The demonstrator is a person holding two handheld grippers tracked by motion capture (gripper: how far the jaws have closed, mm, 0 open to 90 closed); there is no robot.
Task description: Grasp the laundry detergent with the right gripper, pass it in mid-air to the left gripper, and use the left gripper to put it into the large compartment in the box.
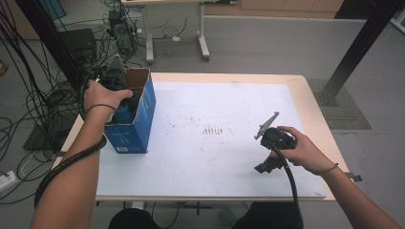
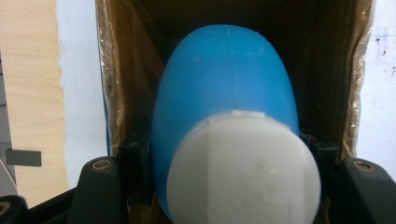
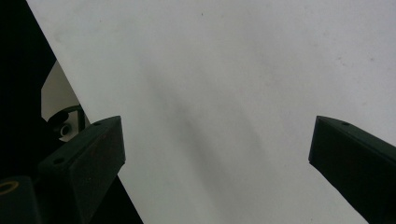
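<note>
Standing at the table's left edge: a blue cardboard box (image 1: 136,121) is seen open at the top, with brown inner walls (image 2: 130,70).
Bottle: a blue bottle (image 2: 224,79) with a white cap (image 2: 243,172) is held inside the box, cap toward the camera in the left gripper view.
Left gripper (image 1: 112,78): it is lowered into the box mouth by the left hand (image 1: 102,95); the jaws are closed on the bottle just below the cap, one at each side.
Step in hand: the bottle is judged to be in the middle of being lifted out of, or set into, the box; which of the two cannot be told.
Doing it well: the bottle should be kept centred between the walls and moved straight along the box's axis, so that the cardboard is not caught or the box tipped.
Table (image 1: 215,157): its white surface is bare in the middle.
Right gripper (image 1: 268,143): it is held over the table's right part, jaws wide apart, nothing between them.
</note>
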